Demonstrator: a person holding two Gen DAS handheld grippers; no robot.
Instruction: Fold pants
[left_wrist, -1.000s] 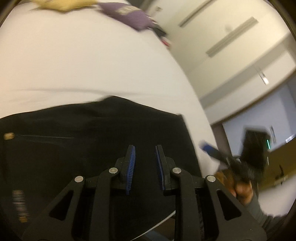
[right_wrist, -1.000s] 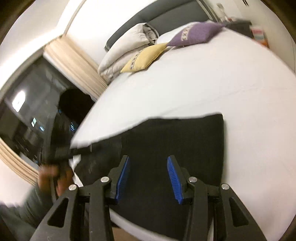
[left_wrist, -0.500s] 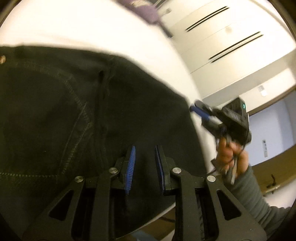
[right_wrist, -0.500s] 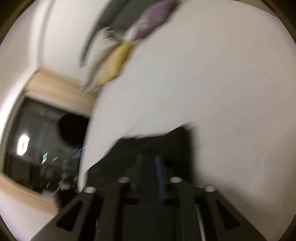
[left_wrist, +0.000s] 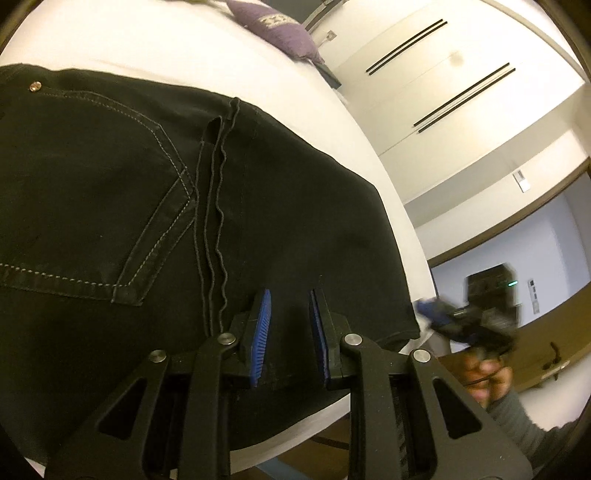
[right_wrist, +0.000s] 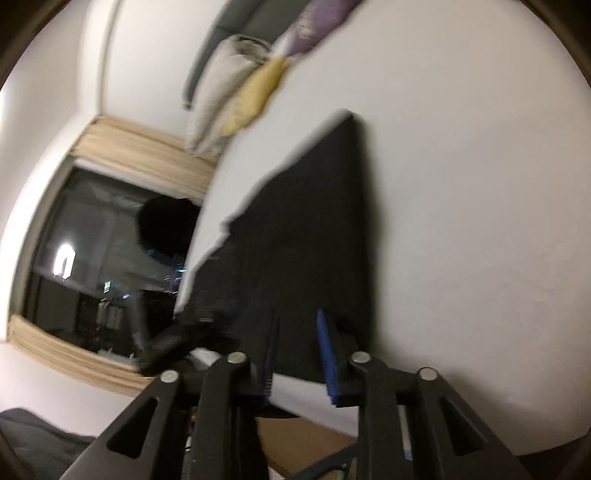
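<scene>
Black pants lie folded flat on the white bed, back pocket and centre seam facing up. My left gripper hovers over their near edge, jaws open a little and empty. In the right wrist view the pants show as a dark folded slab near the bed's front edge. My right gripper is open, its blue pads over the near right corner, with nothing held. The right gripper also shows blurred in the left wrist view, off the bed's corner.
A purple pillow lies at the far end of the bed. A yellow pillow and grey bedding lie near the headboard. A dark window with beige curtains is to the left. The bed edge is just below both grippers.
My left gripper moved in closer over the pants, now showing the pocket and seam. My right gripper closed briefly, then reopened and swung to the pants' right corner.
</scene>
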